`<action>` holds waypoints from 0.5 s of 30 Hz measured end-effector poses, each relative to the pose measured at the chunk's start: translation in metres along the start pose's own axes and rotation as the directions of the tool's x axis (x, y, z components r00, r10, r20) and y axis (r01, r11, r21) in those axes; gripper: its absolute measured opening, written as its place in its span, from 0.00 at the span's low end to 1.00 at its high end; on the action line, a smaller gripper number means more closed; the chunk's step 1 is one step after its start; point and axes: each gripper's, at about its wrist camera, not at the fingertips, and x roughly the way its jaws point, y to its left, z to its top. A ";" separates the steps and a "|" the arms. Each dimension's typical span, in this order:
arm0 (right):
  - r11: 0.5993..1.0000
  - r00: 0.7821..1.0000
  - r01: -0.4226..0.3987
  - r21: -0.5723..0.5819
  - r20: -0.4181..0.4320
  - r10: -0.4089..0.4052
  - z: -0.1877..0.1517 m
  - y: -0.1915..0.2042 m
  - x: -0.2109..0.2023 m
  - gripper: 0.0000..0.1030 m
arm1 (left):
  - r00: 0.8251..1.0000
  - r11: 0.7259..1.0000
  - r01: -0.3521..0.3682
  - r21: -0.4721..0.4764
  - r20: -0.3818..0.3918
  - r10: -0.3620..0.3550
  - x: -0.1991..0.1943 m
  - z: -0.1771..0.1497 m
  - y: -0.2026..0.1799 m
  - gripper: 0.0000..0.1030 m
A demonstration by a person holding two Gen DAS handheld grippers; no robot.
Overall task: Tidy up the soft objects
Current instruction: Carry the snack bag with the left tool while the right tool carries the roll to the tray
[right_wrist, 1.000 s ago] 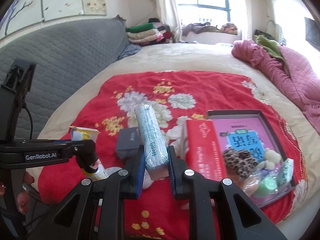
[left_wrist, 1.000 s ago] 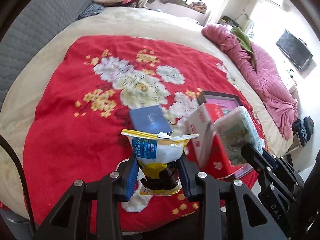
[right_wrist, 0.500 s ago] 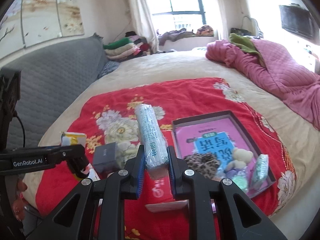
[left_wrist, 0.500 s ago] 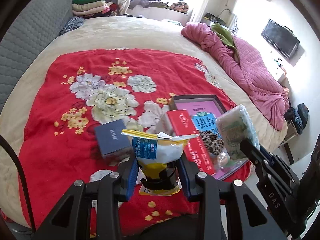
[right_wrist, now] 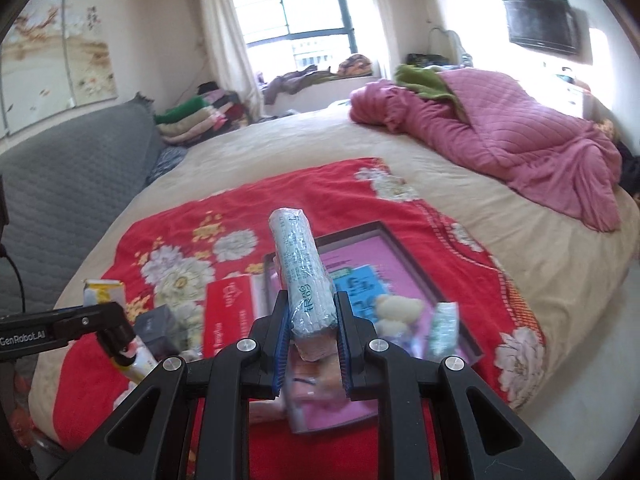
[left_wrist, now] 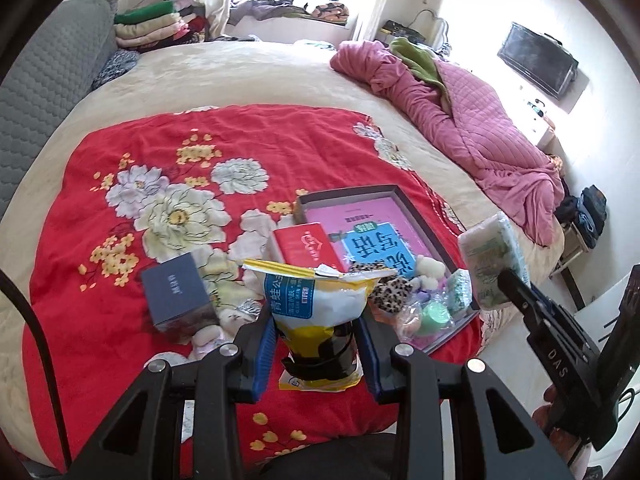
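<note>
Between the blue pads of the left gripper (left_wrist: 316, 344): a crinkly white, blue and yellow plastic pouch with a torn top (left_wrist: 320, 308), pinched at its lower, darker part, standing upright above the near edge of the red floral blanket (left_wrist: 168, 152). Jaws narrowed onto it, pads pressing both sides. Likely light and squashy, film slippery; low grip looks sensible, since the loose torn top would fold (contents may shift if tipped).

Between the pads of the right gripper (right_wrist: 313, 336): a long pale-green plastic-wrapped pack of tissues (right_wrist: 300, 268), clamped near its lower end, the rest jutting forward and up over the tray. Jaws drawn in tight, wrapper dented at the pads. Soft, light, compressible; held near one end, so prone to droop or swivel. A grip nearer the middle would probably steady it.

Just beyond both: a shallow dark-rimmed tray with a pink and blue printed liner (left_wrist: 416, 216), at the right near corner of the blanket, already holding a leopard-print fabric piece (left_wrist: 390, 292), a small cream plush toy (left_wrist: 430, 270) and a small green wrapped pack (left_wrist: 460, 298). Leaning at its left edge, a red cardboard box (left_wrist: 308, 244); further left, a dark grey box (left_wrist: 176, 292).

Farther right, a heaped pink quilt (left_wrist: 480, 136) on the beige bed.
</note>
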 end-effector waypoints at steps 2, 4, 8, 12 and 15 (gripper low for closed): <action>1.000 1.000 -0.006 0.022 0.015 0.006 0.002 -0.012 -0.003 0.20 | 1.000 1.000 0.006 0.014 -0.003 -0.006 0.002 0.001 -0.008 0.36; 0.999 1.000 0.003 0.035 0.019 -0.004 0.003 -0.019 -0.005 0.20 | 1.000 1.000 0.009 0.026 0.000 -0.009 0.004 0.001 -0.016 0.36; 0.998 1.000 0.007 0.059 0.023 -0.008 0.004 -0.031 -0.008 0.20 | 1.000 0.998 0.020 0.051 -0.013 -0.019 0.011 0.004 -0.035 0.36; 0.998 0.999 0.024 0.065 0.028 -0.026 0.005 -0.038 -0.007 0.20 | 0.999 0.996 0.026 0.081 -0.022 -0.024 0.021 0.004 -0.054 0.36; 0.997 0.999 0.027 0.071 0.031 -0.029 0.004 -0.044 -0.008 0.20 | 0.999 0.995 0.034 0.095 -0.037 -0.030 0.031 0.005 -0.066 0.36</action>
